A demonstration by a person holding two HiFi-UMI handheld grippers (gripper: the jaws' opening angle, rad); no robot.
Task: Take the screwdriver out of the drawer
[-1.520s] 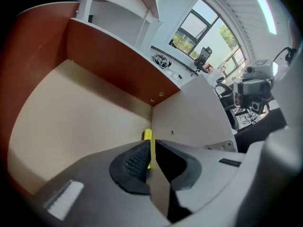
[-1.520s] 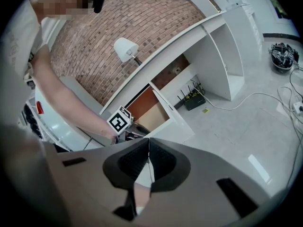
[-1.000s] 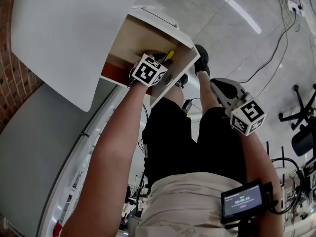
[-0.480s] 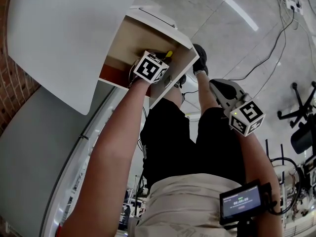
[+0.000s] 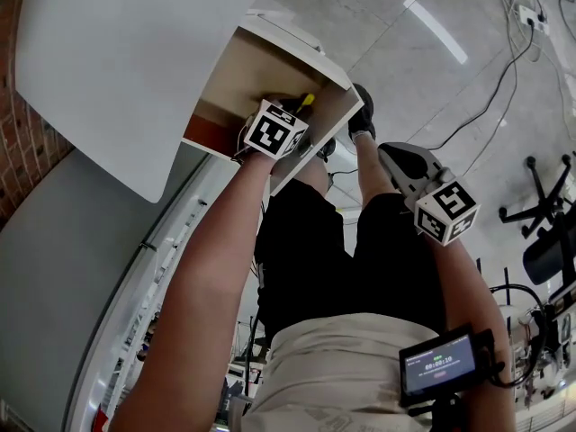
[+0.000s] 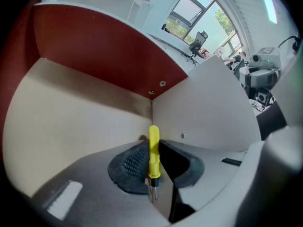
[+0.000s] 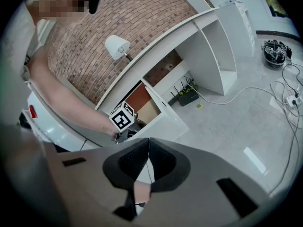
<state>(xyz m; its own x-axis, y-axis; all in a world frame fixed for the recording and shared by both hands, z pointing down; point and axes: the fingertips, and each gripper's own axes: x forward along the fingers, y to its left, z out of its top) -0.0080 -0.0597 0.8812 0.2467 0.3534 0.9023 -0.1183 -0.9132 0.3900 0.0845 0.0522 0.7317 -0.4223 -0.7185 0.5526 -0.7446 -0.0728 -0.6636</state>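
Glossy yellow plastic screwdriver (image 6: 154, 150); matt pale wooden drawer (image 6: 71, 119)

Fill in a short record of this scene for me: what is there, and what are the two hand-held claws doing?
Setting: open pale wooden drawer with a red-brown end wall
Tool: small yellow-handled screwdriver, inside the drawer, between the left gripper's jaws
Left gripper: reaching into the drawer, jaws closing, pads against the screwdriver's handle
Right gripper: jaws together, nothing between them, held outside the drawer above the floor

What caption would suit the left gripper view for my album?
Left gripper, its jaws closing on the yellow screwdriver between them, in a corner of the open drawer.
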